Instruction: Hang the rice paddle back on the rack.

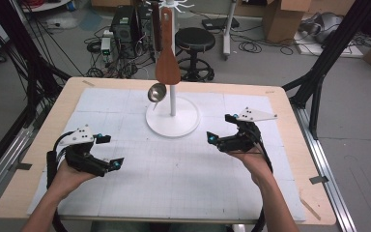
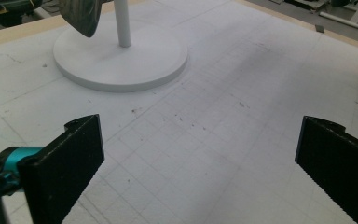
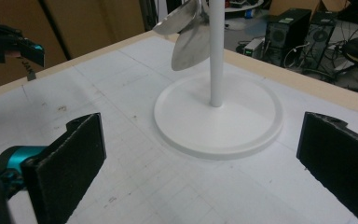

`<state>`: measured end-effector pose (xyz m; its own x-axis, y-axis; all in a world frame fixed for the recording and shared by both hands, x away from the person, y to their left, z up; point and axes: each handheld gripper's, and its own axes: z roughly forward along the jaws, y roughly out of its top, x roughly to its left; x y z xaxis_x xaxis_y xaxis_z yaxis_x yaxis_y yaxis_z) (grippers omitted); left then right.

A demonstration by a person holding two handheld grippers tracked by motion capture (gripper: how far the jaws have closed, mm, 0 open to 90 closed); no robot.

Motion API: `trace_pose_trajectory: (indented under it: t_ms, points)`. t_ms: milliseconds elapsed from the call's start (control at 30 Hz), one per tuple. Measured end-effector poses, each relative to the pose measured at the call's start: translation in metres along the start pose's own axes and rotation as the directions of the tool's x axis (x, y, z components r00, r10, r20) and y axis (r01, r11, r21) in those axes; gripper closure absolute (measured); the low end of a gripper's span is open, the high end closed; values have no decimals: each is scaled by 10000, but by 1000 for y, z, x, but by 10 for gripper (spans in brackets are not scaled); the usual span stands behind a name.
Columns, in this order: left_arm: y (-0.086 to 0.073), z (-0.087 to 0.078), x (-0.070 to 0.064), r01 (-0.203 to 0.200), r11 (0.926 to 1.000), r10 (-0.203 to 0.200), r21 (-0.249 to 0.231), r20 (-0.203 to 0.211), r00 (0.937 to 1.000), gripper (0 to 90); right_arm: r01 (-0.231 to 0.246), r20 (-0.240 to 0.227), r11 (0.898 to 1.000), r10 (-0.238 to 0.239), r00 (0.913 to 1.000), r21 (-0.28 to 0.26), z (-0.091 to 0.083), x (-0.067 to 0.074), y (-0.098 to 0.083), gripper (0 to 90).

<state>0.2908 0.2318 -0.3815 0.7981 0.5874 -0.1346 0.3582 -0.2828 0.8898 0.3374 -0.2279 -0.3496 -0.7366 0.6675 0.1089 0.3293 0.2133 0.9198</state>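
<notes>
Jaws spread wide on left gripper [image 1: 107,152] and right gripper [image 1: 221,128]; nothing held. Wooden spatula [image 1: 167,50] and steel ladle [image 1: 156,92] hanging on white round-based rack [image 1: 172,124], untouched. Apparently at start; all handling left.

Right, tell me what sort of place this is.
Probably a robotics lab or workshop: a gridded white mat covers the table, computer towers and loose cables sit on the floor, with cardboard boxes behind.
</notes>
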Motion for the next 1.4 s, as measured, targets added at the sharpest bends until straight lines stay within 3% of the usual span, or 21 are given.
trace_pose_trajectory:
  t_ms: [400,1400]
  points:
    - [-1,3,-1,-135,9997,136,224,-17,9999,17,-209,93,9997,208,9997,155,-9,0,-21,3]
    - [-7,4,2,25,9994,-23,333,-36,10000,17,-716,337,9969,706,9969,311,-39,1,-66,4]
